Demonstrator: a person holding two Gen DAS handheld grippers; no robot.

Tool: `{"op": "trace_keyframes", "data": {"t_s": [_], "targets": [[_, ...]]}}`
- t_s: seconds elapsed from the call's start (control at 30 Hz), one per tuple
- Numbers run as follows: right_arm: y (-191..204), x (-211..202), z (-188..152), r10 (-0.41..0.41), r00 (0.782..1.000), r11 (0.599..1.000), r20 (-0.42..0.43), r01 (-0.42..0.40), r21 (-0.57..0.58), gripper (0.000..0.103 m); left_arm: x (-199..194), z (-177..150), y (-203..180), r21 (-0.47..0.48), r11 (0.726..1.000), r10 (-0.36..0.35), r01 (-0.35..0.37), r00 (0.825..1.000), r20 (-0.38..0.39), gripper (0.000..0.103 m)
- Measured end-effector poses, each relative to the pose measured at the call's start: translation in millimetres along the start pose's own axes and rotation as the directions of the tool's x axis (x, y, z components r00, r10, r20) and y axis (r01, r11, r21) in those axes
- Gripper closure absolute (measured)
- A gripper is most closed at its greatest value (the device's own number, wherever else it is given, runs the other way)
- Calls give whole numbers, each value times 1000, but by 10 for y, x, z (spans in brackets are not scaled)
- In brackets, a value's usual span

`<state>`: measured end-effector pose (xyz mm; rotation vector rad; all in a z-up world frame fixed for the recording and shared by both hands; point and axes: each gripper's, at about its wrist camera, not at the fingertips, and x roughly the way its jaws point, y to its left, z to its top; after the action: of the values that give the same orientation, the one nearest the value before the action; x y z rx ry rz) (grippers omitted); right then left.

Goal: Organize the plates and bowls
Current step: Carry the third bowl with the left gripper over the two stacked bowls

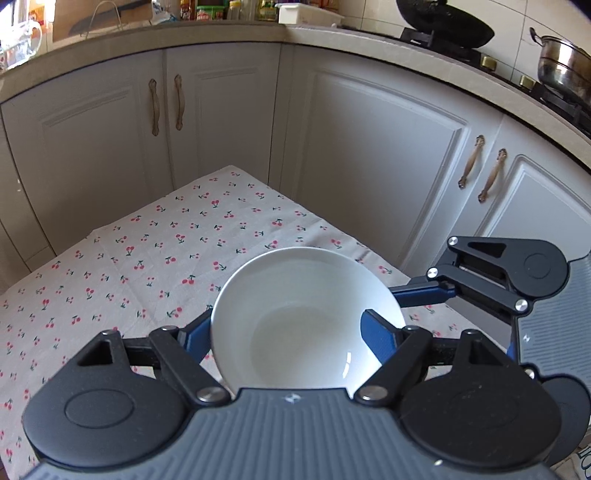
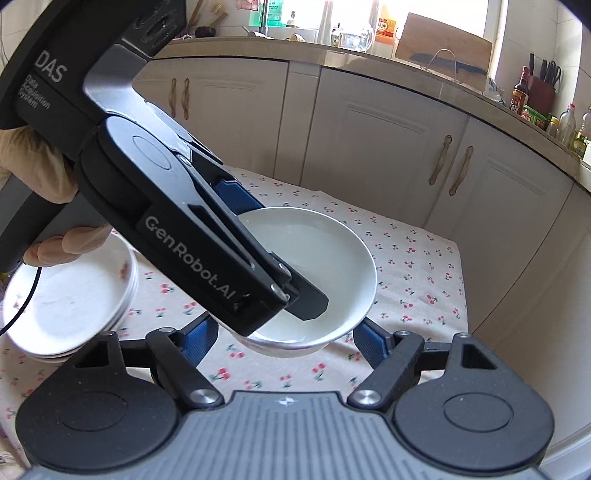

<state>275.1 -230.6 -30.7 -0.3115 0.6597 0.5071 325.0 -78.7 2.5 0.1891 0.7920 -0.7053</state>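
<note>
A white bowl (image 1: 295,314) hangs a little above the cherry-print tablecloth (image 1: 147,258), and both grippers are on it. My left gripper (image 1: 288,317) is shut on it, its right finger over the rim inside the bowl and its left finger outside. In the right wrist view the bowl (image 2: 314,251) sits between my right gripper's (image 2: 286,325) blue fingers (image 2: 369,338), which lie against its lower sides. The left gripper's black finger (image 2: 306,302) reaches into the bowl from the upper left. A stack of white plates (image 2: 74,295) rests on the cloth at the left.
White cabinet doors (image 1: 369,147) close in behind and to the right of the small table. Above them, the counter carries a wok (image 1: 443,22), a steel pot (image 1: 561,62) and bottles. A gloved hand (image 2: 37,166) holds the left gripper.
</note>
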Motion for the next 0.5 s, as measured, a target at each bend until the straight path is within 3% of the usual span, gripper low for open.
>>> {"op": "trace_keyframes", "data": {"t_s": [0.5], "targets": [[445,-553,-207,27,999,999,22,-26,-39,19,-530,-404,-425,16,999,38,-38,999,11,21]]}}
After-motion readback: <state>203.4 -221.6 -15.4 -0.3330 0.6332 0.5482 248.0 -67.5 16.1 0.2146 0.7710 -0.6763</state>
